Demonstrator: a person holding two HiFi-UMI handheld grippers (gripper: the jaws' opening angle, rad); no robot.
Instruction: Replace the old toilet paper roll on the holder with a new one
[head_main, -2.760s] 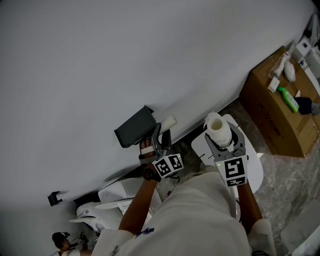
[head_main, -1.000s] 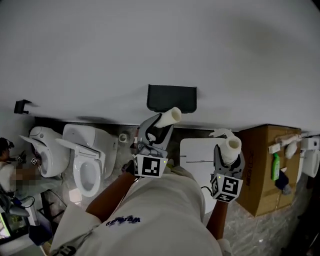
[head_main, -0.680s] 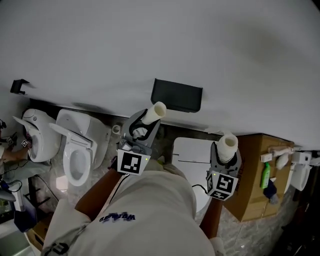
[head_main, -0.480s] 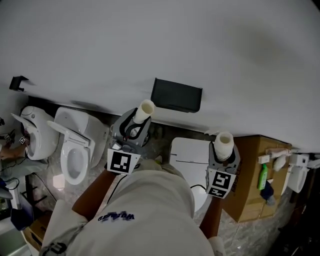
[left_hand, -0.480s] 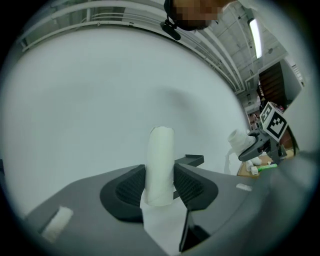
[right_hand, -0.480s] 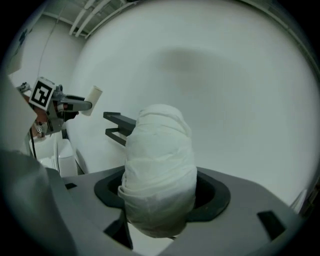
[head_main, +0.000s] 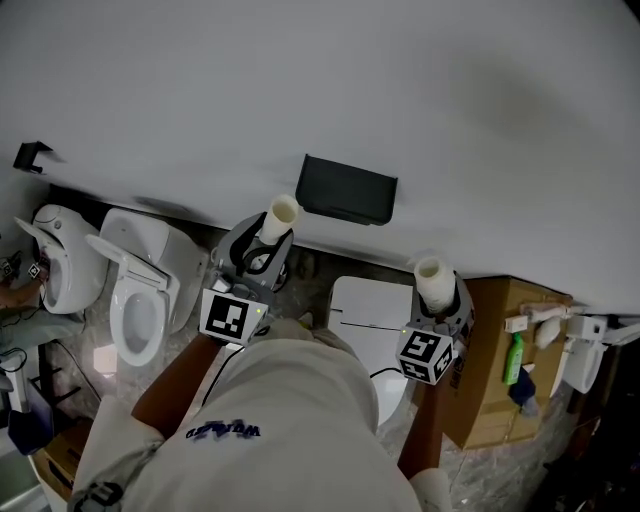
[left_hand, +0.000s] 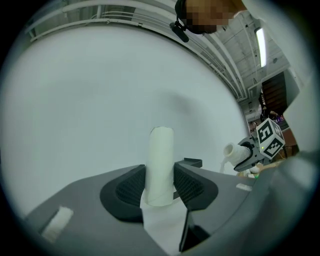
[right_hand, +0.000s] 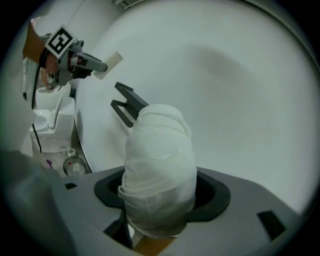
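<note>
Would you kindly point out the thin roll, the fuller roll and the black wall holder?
thin roll (left_hand: 161, 160): left gripper view, middle of the tube
fuller roll (right_hand: 160, 167): right gripper view, its wrapped side
black wall holder (head_main: 347, 188): head view, centre of its front

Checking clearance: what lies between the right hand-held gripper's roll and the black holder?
Only bare wall between roll and holder, per the head view.
</note>
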